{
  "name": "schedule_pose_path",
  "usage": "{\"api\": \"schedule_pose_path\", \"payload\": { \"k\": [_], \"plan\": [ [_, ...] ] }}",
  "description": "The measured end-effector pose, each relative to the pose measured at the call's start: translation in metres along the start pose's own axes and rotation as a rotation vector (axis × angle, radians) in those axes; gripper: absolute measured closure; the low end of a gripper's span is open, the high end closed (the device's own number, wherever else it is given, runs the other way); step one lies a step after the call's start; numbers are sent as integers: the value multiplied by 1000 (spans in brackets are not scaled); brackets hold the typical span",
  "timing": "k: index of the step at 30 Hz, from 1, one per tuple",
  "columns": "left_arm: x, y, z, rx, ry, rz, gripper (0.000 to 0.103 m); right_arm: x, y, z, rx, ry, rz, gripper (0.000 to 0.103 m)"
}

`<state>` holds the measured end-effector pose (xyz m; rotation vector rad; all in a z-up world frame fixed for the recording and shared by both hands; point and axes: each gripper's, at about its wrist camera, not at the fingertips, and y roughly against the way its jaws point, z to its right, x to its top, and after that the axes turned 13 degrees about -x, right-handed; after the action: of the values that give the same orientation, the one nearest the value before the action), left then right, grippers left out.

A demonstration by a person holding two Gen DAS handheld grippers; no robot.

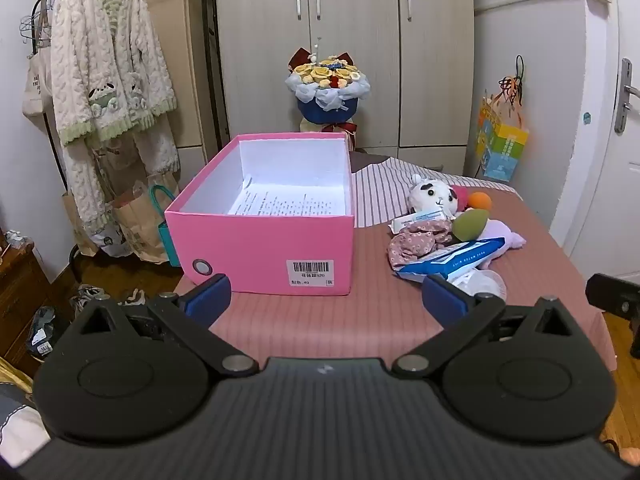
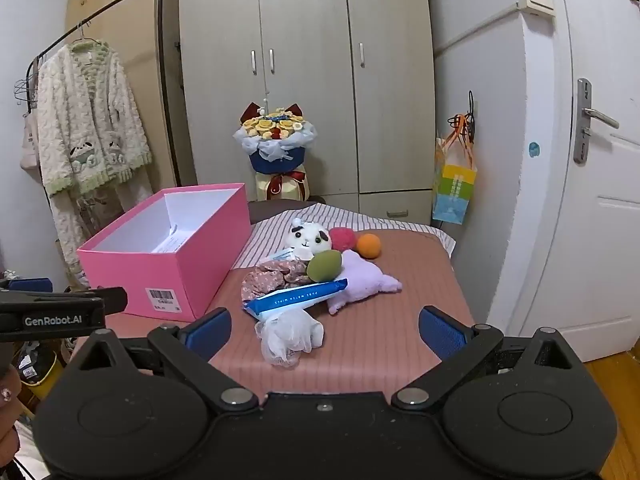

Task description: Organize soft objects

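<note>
An open pink box [image 1: 264, 240] [image 2: 180, 268] stands on the pink table, with only a printed sheet inside. Right of it lies a pile: a white plush toy [image 1: 434, 198] [image 2: 310, 238], a floral scrunchie [image 1: 416, 240] [image 2: 272, 276], a green sponge [image 1: 470, 224] [image 2: 324, 266], an orange ball [image 1: 479, 201] [image 2: 369, 246], a red pompom [image 2: 343, 239], a purple plush [image 2: 362, 284], a blue wipes pack [image 1: 448, 260] [image 2: 296, 298] and a white mesh puff [image 2: 290, 338]. My left gripper [image 1: 326, 300] is open in front of the box. My right gripper [image 2: 325, 330] is open and empty, with the puff between its fingers.
A striped cloth [image 2: 276, 224] covers the table's far end. A flower bouquet [image 1: 328, 88] stands behind by the wardrobe. A clothes rack with a fluffy robe [image 1: 108, 80] is at the left, a door [image 2: 600, 200] at the right. Bags sit on the floor left of the table.
</note>
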<state>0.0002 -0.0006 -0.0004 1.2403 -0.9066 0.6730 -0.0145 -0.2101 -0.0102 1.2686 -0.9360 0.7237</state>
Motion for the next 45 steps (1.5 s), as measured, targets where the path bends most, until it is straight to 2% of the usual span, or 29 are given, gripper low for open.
{"api": "schedule_pose_path", "payload": {
  "k": [21, 28, 31, 35, 45],
  "plan": [
    [-4, -5, 2, -32, 0, -53, 0, -1, -7, 2, -10, 8, -5, 1],
    [-5, -2, 5, -66, -20, -6, 0, -1, -7, 0, -2, 14, -7, 1],
    [-6, -2, 12, -76, -63, -2, 0, -2, -7, 0, -2, 18, -8, 1],
    [-7, -2, 16, -99, -62, 0, 0, -2, -7, 0, -4, 16, -10, 1],
    [-10, 2, 20, -69, -59, 31, 0, -5, -8, 3, -12, 19, -11, 1]
  ]
}}
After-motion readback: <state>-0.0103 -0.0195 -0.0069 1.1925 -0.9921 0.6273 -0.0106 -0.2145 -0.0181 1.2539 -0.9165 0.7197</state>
